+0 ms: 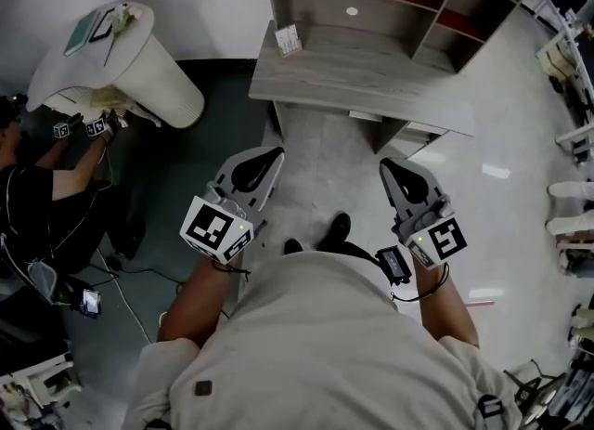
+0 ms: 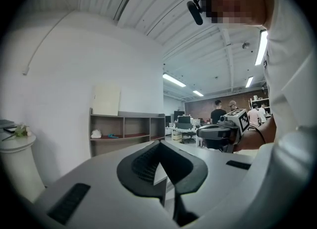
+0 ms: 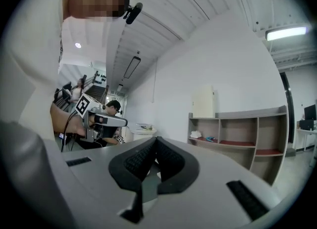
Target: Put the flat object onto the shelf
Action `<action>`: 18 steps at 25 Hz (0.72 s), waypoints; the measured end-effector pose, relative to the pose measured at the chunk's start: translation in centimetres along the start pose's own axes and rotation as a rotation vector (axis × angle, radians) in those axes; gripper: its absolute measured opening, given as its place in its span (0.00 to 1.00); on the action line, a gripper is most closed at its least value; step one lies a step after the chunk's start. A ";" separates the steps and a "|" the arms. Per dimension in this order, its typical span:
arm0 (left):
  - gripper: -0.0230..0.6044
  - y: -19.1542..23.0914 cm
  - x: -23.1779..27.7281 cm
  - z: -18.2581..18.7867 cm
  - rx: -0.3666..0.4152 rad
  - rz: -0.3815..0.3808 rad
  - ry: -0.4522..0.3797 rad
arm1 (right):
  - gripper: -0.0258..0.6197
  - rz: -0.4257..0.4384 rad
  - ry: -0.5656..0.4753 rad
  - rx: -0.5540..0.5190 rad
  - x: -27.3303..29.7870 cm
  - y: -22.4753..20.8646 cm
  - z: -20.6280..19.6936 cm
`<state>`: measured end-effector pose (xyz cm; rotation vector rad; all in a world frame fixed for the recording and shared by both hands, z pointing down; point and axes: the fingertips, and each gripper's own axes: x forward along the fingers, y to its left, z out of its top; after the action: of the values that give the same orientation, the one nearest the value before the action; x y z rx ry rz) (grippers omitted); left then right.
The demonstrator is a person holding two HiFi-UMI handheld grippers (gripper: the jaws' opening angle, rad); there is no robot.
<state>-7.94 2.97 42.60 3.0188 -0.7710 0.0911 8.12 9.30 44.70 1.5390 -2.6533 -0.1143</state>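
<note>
**Left tool**, **right tool**: being held low at waist height, level and side by side, pointing ahead. The jaws of each are lying closed together, gripping nothing.
**Flat white object**: sitting on the table ahead of the left tool, well apart from it.
**Shelf**: rising behind the table, beyond both tools.
**Room:** pale floor lying beneath the tools. A second person is crouching left of the left tool, beside a white pedestal.
</note>
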 end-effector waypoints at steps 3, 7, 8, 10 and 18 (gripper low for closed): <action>0.06 -0.2 -2.8 -1.0 -0.010 -0.008 -0.008 | 0.07 -0.006 0.012 -0.004 -0.1 3.2 -0.5; 0.06 -0.6 -5.5 -2.1 -0.030 -0.027 -0.015 | 0.07 -0.013 0.026 0.009 0.0 6.3 -1.0; 0.06 -0.8 -6.1 -2.5 -0.031 -0.034 -0.014 | 0.07 -0.013 0.027 0.008 0.0 6.9 -1.1; 0.06 -1.3 -6.9 -3.0 -0.027 -0.049 -0.013 | 0.07 -0.016 0.020 0.002 0.1 8.1 -1.0; 0.06 -2.4 -8.2 -3.1 -0.020 -0.082 -0.022 | 0.07 -0.018 0.031 -0.002 -0.2 10.3 -1.0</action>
<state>-14.16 9.15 45.17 3.0326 -0.6441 0.0490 -0.58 14.59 46.69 1.5519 -2.6153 -0.0937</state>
